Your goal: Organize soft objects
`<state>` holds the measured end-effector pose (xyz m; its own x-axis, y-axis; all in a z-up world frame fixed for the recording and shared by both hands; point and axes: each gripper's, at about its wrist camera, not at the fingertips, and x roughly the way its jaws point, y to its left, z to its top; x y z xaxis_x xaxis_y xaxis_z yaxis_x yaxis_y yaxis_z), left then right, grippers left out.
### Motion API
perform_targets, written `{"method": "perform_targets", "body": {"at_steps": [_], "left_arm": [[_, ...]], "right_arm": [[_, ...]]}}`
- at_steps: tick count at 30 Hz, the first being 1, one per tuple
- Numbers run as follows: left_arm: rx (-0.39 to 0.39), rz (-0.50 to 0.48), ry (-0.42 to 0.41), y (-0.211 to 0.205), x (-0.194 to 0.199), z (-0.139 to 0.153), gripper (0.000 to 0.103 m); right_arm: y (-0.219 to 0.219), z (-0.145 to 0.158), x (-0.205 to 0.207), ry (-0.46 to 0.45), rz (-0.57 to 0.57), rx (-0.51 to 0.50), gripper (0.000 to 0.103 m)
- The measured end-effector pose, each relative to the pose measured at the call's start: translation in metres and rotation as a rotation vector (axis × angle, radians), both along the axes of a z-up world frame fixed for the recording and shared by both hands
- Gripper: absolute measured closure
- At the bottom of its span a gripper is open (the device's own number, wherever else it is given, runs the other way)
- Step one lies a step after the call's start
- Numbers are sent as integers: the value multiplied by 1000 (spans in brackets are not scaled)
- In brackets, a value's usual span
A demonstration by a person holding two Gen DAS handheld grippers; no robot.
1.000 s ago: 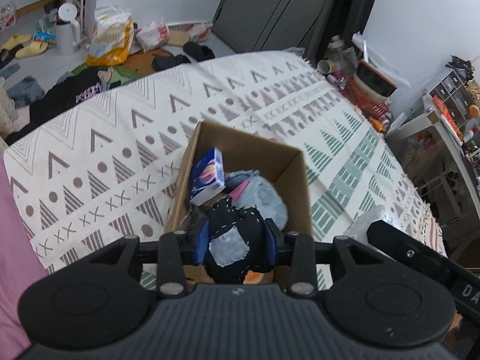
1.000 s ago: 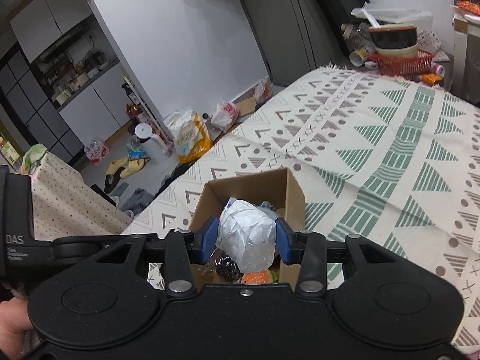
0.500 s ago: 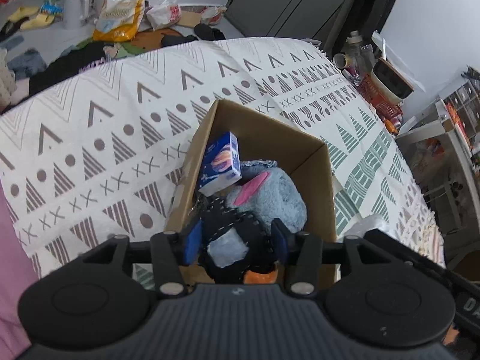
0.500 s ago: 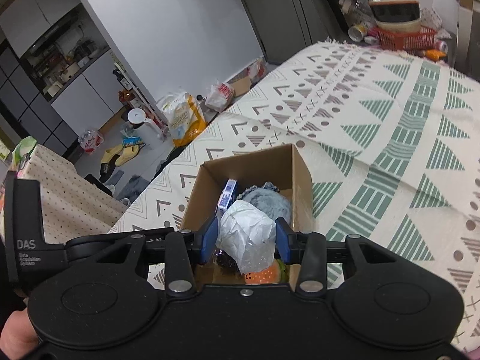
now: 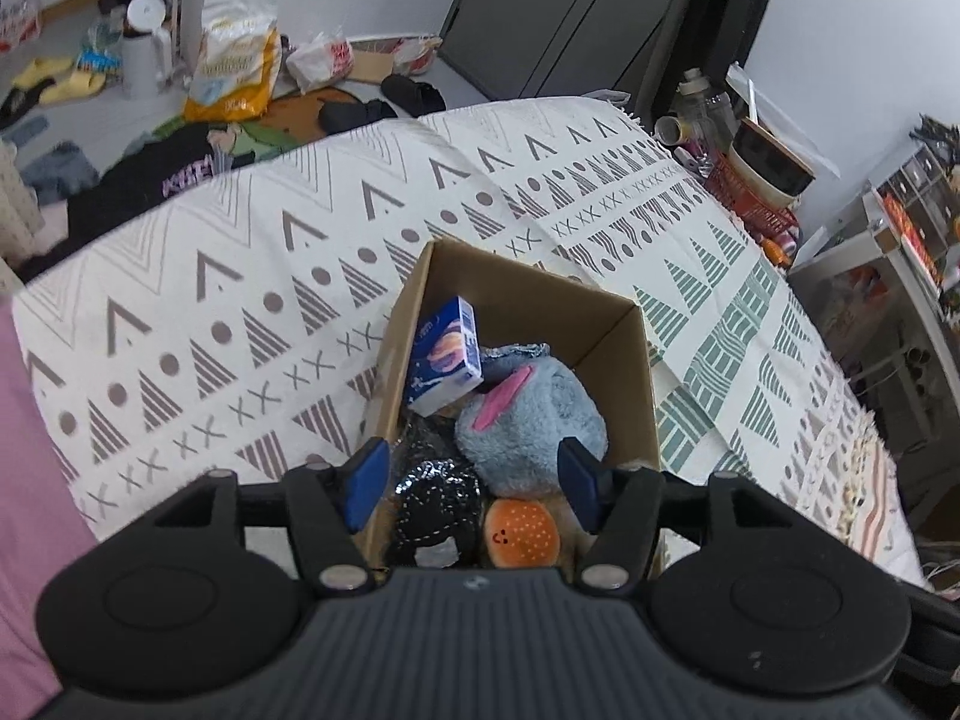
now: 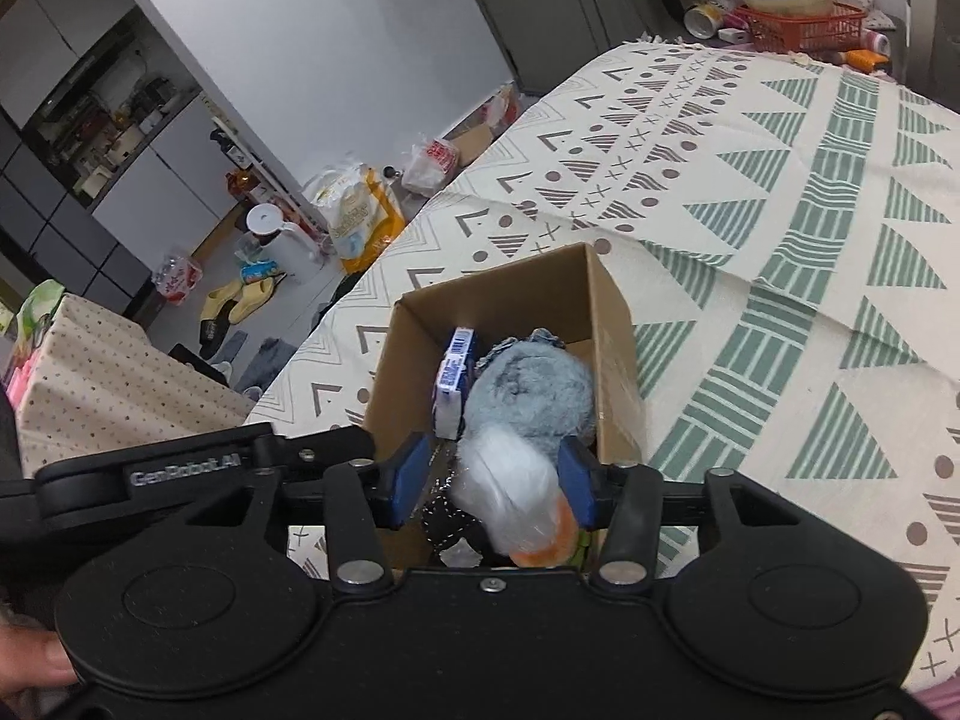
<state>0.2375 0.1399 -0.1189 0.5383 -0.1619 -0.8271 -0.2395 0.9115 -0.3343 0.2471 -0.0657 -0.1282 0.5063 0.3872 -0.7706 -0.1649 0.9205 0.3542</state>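
Note:
A brown cardboard box [image 5: 606, 330] stands on the patterned bedspread. It holds a blue-grey plush [image 5: 528, 420], a blue and white carton [image 5: 444, 360], a black stitched soft toy [image 5: 438, 504] and an orange burger toy [image 5: 522, 531]. My left gripper [image 5: 471, 480] is open and empty just above the box's near end. My right gripper [image 6: 495, 480] hangs over the same box [image 6: 606, 300]; a blurred white wrapped bundle [image 6: 510, 492] sits between its blue pads [image 6: 408, 474], with a gap on the left side.
The bedspread [image 5: 240, 312] stretches all around the box. Beyond the bed, the floor holds bags [image 5: 234, 69], a white kettle [image 5: 144, 42] and clothes. A red basket [image 6: 798, 30] with bowls stands past the bed's far end. A pink cover [image 5: 24, 450] lies at the left.
My left gripper opened and let the black stitched toy drop into the box. My right gripper's jaws widened around the white bundle, which now looks blurred, and moved closer over the box.

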Motion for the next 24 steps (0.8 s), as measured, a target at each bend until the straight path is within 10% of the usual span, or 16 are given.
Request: {"method": "perform_targets", "body": {"at_steps": [24], "left_arm": [[164,-65,-29,-38,-40,40,23]], "right_arm": [[-47,31,-44,-60,-67,-47,20]]}}
